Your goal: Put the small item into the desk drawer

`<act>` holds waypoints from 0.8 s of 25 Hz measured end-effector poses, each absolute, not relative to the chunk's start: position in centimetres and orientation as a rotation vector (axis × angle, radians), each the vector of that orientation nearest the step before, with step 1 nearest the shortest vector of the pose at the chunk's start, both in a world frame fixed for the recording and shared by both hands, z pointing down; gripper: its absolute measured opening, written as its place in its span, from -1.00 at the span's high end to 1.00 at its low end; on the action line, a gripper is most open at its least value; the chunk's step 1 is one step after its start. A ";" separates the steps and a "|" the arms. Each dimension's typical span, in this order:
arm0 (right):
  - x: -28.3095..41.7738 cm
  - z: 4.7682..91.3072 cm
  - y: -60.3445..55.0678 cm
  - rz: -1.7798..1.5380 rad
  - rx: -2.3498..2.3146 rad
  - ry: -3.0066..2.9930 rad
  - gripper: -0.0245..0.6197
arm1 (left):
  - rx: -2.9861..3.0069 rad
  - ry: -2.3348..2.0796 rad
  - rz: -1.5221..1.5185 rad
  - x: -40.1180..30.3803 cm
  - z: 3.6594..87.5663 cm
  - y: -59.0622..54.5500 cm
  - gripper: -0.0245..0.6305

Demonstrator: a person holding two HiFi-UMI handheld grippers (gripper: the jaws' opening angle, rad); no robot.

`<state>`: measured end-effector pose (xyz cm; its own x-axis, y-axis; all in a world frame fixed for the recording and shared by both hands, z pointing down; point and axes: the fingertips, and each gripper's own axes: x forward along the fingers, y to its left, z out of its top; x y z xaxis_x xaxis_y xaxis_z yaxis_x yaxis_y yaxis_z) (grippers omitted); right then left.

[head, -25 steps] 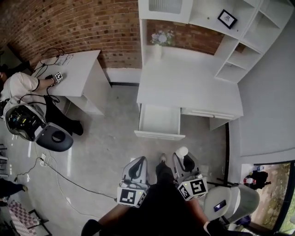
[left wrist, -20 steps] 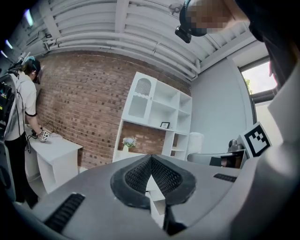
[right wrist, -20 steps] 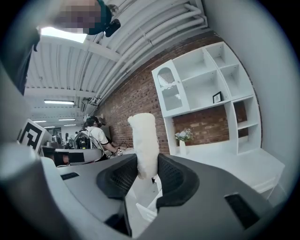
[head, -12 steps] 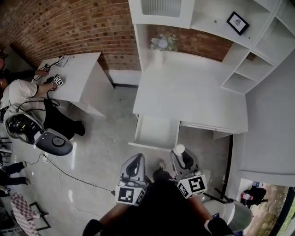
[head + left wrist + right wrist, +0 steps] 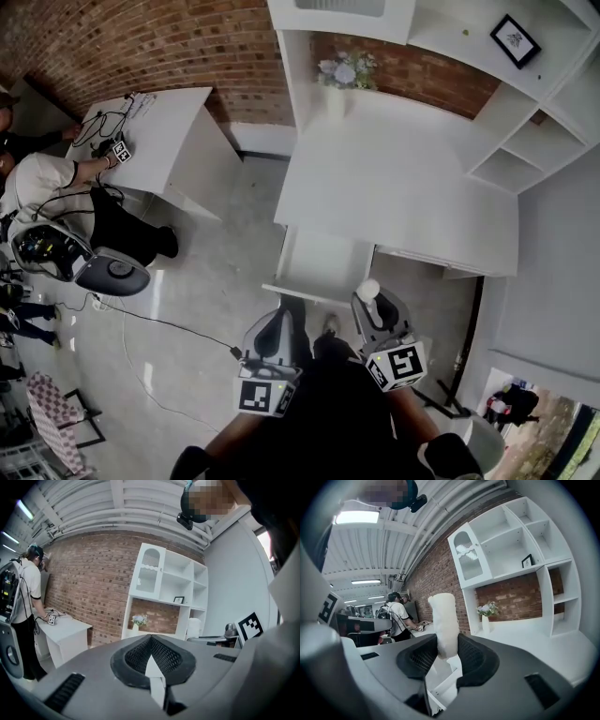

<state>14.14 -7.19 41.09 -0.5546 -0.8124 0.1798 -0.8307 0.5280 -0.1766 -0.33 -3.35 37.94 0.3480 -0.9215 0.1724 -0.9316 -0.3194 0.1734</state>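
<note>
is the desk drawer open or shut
Open. In the head view the drawer is pulled out from under the desk, with its white inside showing.

The drawer (image 5: pixel 317 262) juts forward from the desk (image 5: pixel 394 187), shelves (image 5: pixel 525 127) behind it, second table (image 5: pixel 155 136) at left.

Office-style test room: brick wall (image 5: pixel 141 47), white counter (image 5: pixel 394 187) with shelf unit (image 5: pixel 525 122), second counter (image 5: pixel 159 141) carrying cables (image 5: pixel 101 122), chair (image 5: pixel 112 274).
</note>
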 end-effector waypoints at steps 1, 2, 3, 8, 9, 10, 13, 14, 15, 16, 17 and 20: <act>14.0 41.3 -7.6 0.374 1.438 -2.675 0.48 | 2.369 -1.663 0.061 -0.4 38.2 -3.7 0.85; 13.9 41.6 -7.9 0.378 1.434 -2.670 0.48 | 2.367 -1.658 0.061 -0.5 38.3 -4.0 0.85; 13.8 41.9 -8.3 0.382 1.432 -2.664 0.48 | 2.368 -1.655 0.060 -0.5 38.5 -4.4 0.85; 13.1 43.6 -10.2 0.398 1.412 -2.640 0.48 | 2.374 -1.643 0.044 -0.7 39.1 -6.5 0.85; 12.8 44.0 -10.6 0.402 1.407 -2.635 0.48 | 2.379 -1.638 0.038 -0.8 39.2 -7.0 0.85; 12.6 44.4 -11.1 0.407 1.402 -2.629 0.48 | 2.384 -1.634 0.037 -0.8 39.3 -7.4 0.85; 11.9 45.5 -12.7 0.419 1.389 -2.608 0.48 | 2.391 -1.620 0.031 -1.1 39.4 -8.8 0.85; 11.6 45.9 -13.1 0.418 1.382 -2.603 0.48 | 2.388 -1.619 0.023 -1.3 39.5 -9.2 0.85; 11.4 46.4 -13.5 0.419 1.374 -2.596 0.48 | 2.383 -1.621 0.022 -1.4 39.7 -9.5 0.85; 11.1 46.9 -13.8 0.422 1.365 -2.588 0.48 | 2.381 -1.624 0.025 -1.6 39.9 -9.7 0.85; 10.9 47.4 -14.1 0.427 1.354 -2.579 0.48 | 2.384 -1.624 0.023 -1.8 40.0 -9.9 0.85; 10.3 49.0 -15.1 0.443 1.324 -2.554 0.48 | 2.386 -1.614 -0.003 -1.9 40.1 -10.8 0.85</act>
<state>10.30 -15.06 48.98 -0.5654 -0.7528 0.3372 -0.8224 0.5461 -0.1597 -1.92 -10.84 40.07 0.3830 -0.9127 0.1429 -0.9121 -0.3491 0.2150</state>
